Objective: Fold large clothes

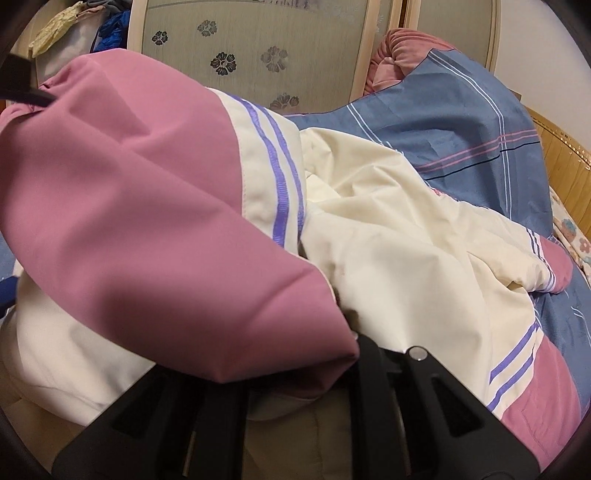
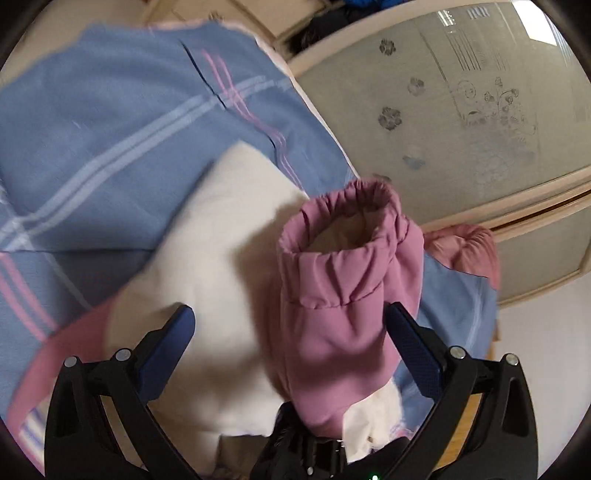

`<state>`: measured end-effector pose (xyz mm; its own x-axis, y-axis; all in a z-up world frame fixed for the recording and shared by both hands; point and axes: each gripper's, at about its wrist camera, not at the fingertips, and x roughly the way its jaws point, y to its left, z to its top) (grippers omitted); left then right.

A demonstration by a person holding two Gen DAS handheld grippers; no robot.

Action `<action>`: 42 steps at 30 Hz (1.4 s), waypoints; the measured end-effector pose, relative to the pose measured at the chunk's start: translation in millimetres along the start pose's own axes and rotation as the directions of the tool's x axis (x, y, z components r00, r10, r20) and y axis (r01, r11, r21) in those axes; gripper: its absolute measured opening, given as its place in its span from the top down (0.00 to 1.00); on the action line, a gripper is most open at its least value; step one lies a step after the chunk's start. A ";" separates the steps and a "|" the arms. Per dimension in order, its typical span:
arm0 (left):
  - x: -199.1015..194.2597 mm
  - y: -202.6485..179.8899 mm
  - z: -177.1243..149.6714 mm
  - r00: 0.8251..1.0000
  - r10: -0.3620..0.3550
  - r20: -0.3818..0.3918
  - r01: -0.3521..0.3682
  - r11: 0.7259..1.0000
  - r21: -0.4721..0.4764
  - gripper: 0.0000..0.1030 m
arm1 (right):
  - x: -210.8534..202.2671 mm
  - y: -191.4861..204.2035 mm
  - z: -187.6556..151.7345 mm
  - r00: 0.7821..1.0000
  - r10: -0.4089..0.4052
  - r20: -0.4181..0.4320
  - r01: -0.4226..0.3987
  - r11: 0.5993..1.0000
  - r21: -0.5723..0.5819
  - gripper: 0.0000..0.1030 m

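A cream and pink jacket (image 1: 388,236) with purple stripes lies crumpled on a blue plaid bedsheet (image 1: 461,122). In the left wrist view a pink sleeve (image 1: 122,206) drapes over my left gripper (image 1: 295,332); its fingertips are hidden under the cloth. In the right wrist view my right gripper (image 2: 291,332) is open, its blue fingers (image 2: 166,354) wide apart. The pink sleeve cuff (image 2: 343,266) stands up between them, leaning on the right finger. The cream body (image 2: 207,266) lies below.
A wardrobe with frosted floral glass doors (image 1: 240,51) stands behind the bed and shows in the right wrist view (image 2: 461,122). A pink pillow (image 1: 402,48) lies at the head. A woven mat (image 1: 565,155) is at the right. Piled clothes (image 1: 107,26) sit far left.
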<state>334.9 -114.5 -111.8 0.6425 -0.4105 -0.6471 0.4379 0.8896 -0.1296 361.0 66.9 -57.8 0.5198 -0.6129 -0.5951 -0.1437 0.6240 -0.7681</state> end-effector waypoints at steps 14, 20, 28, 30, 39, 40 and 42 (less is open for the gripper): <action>0.9 1.4 1.4 1.000 -0.009 -0.008 0.009 1.000 -0.008 0.87 | 14.6 -66.9 -0.1 0.981 0.189 -0.038 -0.177 0.961 0.211 0.82; 0.5 -0.1 2.6 1.000 0.000 -0.006 0.000 1.000 -0.007 0.86 | 7.6 -144.0 -30.3 0.939 0.326 0.108 -0.342 0.862 0.373 0.87; -3.1 -0.5 5.0 1.000 0.003 0.007 -0.003 1.000 0.006 0.84 | 72.9 -270.5 -143.7 0.857 0.412 0.310 -0.497 0.500 0.709 0.87; -3.2 -0.1 5.3 1.000 -0.006 0.008 0.006 1.000 0.004 0.84 | 121.4 -278.8 -184.5 0.850 0.442 0.286 -0.476 0.413 0.776 0.87; -5.4 -28.8 3.4 0.997 0.074 -0.020 -0.069 0.981 0.182 0.78 | 237.9 -238.3 -281.8 0.577 0.669 0.470 -0.627 -0.006 0.779 0.86; -9.6 -42.6 0.8 0.993 0.109 -0.040 -0.092 0.950 0.297 0.73 | 238.7 -238.1 -283.5 0.570 0.668 0.478 -0.630 -0.018 0.776 0.86; -22.8 -61.1 -7.6 0.985 0.167 -0.049 -0.124 0.872 0.474 0.24 | 241.0 -235.7 -280.3 0.568 0.672 0.475 -0.640 -0.002 0.768 0.86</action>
<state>288.6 -158.1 -94.8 0.6747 -0.2458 -0.6960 0.6001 0.7316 0.3234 284.1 -363.7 -86.3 0.5985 0.3012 -0.7424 0.3148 0.7637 0.5636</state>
